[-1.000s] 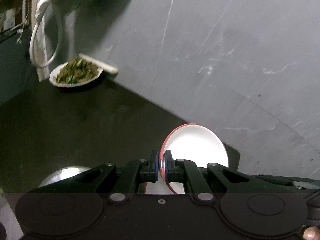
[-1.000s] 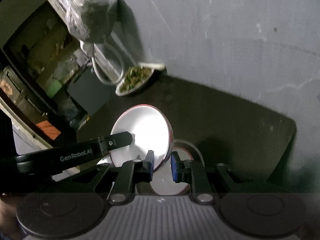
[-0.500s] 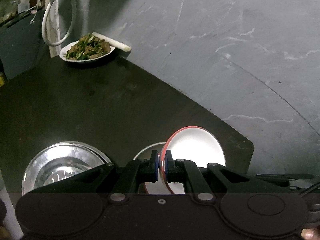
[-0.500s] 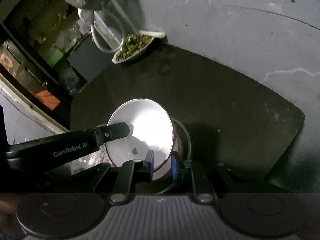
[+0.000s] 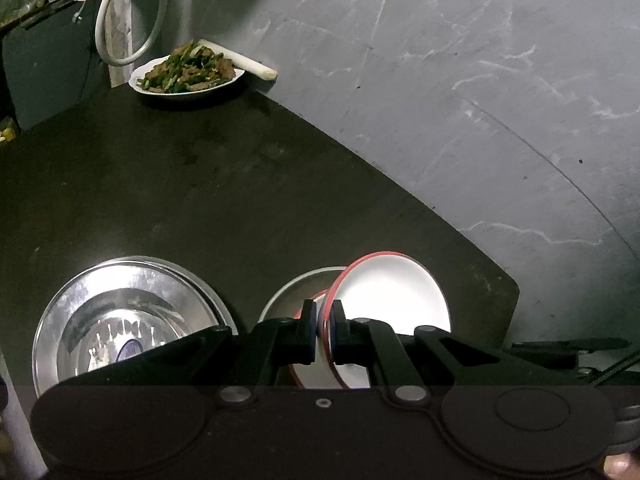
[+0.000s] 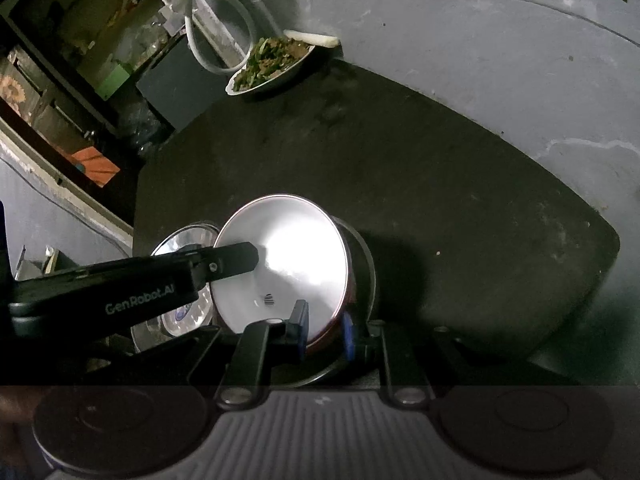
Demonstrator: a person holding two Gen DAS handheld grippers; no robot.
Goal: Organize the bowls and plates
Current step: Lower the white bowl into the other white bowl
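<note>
Left gripper clamped on rim of red-rimmed white bowl at lower centre, tilted over steel bowl, right gripper parted astride same bowl's rim, steel plate lower left, food dish upper left

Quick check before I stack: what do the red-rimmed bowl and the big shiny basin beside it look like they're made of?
Red-rimmed bowl: glossy white inside with a thin red edge, smooth even sheen; probably melamine or glazed ceramic, can't tell which. Held in the left claw. Shiny basin: mirror-like silver with streaky reflections and a sticker still at its base, so likely stainless steel.
</note>
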